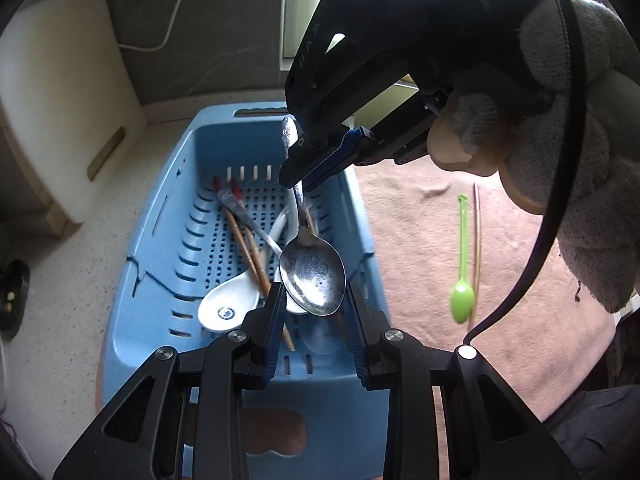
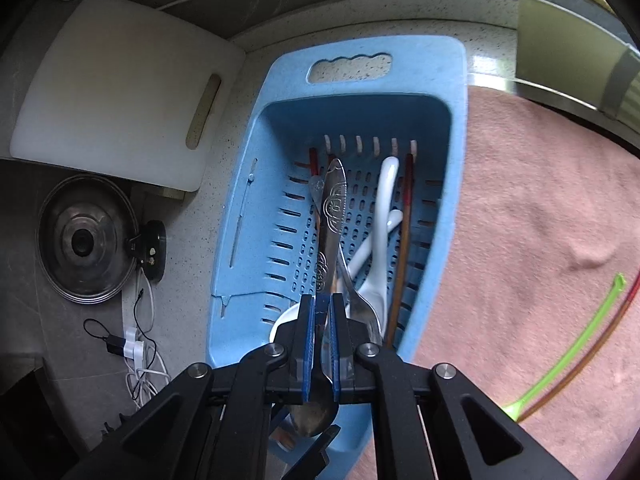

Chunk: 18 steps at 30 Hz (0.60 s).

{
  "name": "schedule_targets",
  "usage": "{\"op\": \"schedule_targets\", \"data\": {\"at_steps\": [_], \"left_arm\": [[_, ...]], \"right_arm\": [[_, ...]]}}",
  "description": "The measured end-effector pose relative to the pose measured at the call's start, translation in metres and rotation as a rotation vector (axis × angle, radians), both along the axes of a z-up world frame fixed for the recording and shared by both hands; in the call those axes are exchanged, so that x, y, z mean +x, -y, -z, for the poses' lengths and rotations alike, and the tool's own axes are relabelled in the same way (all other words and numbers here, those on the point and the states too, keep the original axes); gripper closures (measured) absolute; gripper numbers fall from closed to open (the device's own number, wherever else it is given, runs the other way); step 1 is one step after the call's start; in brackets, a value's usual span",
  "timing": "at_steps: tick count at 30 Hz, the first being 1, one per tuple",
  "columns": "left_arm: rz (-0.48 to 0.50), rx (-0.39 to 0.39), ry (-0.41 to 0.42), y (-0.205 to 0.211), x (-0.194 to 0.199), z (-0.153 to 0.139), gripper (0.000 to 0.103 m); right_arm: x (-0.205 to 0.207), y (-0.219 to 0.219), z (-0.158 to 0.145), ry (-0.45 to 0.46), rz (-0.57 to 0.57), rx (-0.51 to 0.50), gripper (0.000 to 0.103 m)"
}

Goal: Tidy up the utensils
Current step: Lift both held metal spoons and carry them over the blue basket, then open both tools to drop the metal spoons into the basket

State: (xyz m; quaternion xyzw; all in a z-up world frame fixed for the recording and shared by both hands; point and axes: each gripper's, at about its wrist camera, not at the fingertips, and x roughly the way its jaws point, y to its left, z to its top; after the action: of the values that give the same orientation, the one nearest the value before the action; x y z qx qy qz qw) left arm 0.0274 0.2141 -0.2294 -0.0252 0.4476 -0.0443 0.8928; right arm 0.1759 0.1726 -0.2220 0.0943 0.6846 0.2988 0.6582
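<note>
On speckled counter [image 2: 256, 64], pink towel [image 2: 540, 200], blue basket [image 2: 440, 64]

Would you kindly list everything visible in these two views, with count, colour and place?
metal spoon: one, silver, held above the basket
basket: one, blue, on the counter
soup spoons: at least two, white, in the basket
chopsticks: several, brown with red tips, in the basket
plastic spoon: one, green, on the pink towel
cutting board: one, white, behind the basket
pot lid: one, left of the basket
right gripper: shut on the metal spoon
left gripper: partly open by the bowl
gloved hand: one, grey
</note>
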Motion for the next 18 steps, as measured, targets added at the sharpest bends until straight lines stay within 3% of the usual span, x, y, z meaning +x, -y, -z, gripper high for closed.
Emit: {"op": "schedule_targets", "data": {"at_steps": [13, 18], "left_arm": [[-0.021, 0.011, -0.024, -0.015, 0.012, 0.010, 0.075], [-0.024, 0.016, -0.033, -0.017, 0.012, 0.010, 0.075]], "right_arm": [[0.006, -0.016, 0.010, 0.002, -0.037, -0.004, 0.094], [0.004, -0.017, 0.010, 0.012, -0.044, 0.001, 0.086]]}}
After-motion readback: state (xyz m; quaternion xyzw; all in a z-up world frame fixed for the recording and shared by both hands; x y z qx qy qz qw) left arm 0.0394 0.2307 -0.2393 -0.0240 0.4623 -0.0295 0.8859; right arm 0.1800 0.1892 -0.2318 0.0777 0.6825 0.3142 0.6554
